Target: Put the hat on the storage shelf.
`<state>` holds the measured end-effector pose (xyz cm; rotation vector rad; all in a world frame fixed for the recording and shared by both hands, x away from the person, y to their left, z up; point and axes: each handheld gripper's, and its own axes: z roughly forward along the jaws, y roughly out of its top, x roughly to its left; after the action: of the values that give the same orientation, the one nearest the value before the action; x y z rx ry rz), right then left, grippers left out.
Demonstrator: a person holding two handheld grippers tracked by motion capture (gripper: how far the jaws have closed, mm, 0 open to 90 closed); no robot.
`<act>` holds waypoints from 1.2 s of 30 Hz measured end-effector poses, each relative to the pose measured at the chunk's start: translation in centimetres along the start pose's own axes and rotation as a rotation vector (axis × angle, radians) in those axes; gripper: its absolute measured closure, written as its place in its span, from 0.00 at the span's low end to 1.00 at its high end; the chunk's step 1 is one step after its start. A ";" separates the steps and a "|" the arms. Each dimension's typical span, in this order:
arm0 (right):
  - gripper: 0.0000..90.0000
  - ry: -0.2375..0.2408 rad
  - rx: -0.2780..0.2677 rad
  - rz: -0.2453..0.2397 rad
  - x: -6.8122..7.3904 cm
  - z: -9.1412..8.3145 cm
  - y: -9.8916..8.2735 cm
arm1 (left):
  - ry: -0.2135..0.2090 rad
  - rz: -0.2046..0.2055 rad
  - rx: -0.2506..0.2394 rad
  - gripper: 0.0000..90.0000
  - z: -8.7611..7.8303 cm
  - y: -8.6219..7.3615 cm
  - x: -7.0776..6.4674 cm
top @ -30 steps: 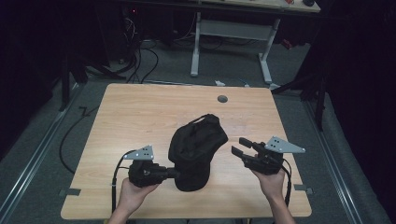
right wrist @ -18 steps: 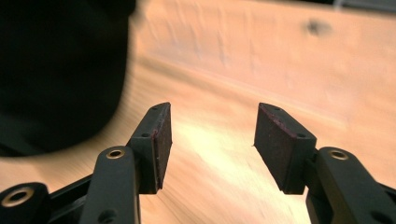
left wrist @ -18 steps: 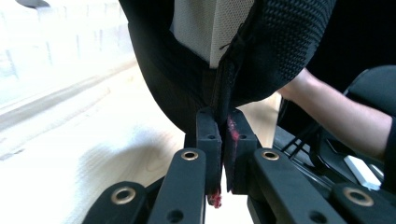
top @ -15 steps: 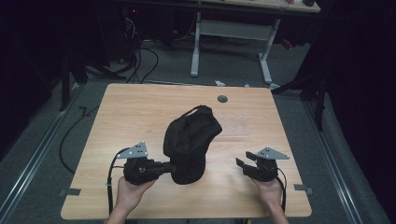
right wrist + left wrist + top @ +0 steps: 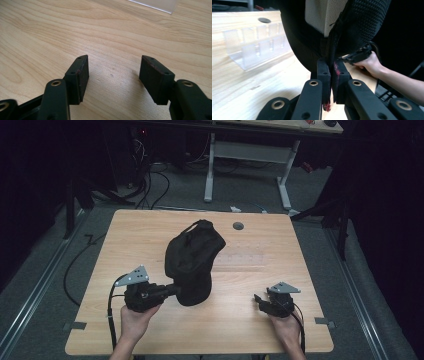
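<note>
Pinching the black bag's (image 5: 192, 262) lower edge in my left gripper (image 5: 167, 291), I have my right gripper (image 5: 260, 301), jaws just opened wide and empty, lying at its four o'clock.

A wooden table (image 5: 150, 235) is set on grey carpet (image 5: 75, 265); at 12 o'clock, a white-legged desk (image 5: 209, 175) is seen in darkness.
</note>
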<state>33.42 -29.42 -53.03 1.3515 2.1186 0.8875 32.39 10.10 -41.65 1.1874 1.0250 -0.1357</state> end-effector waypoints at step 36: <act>0.39 -0.005 0.015 0.047 -0.1 0.2 0.2 | 0.144 0.140 -0.203 0.96 2.6 5.1 1.9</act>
<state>33.74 -29.43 -53.06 1.4148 2.1010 0.8876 37.93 10.96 -39.42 1.0905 1.0507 0.1627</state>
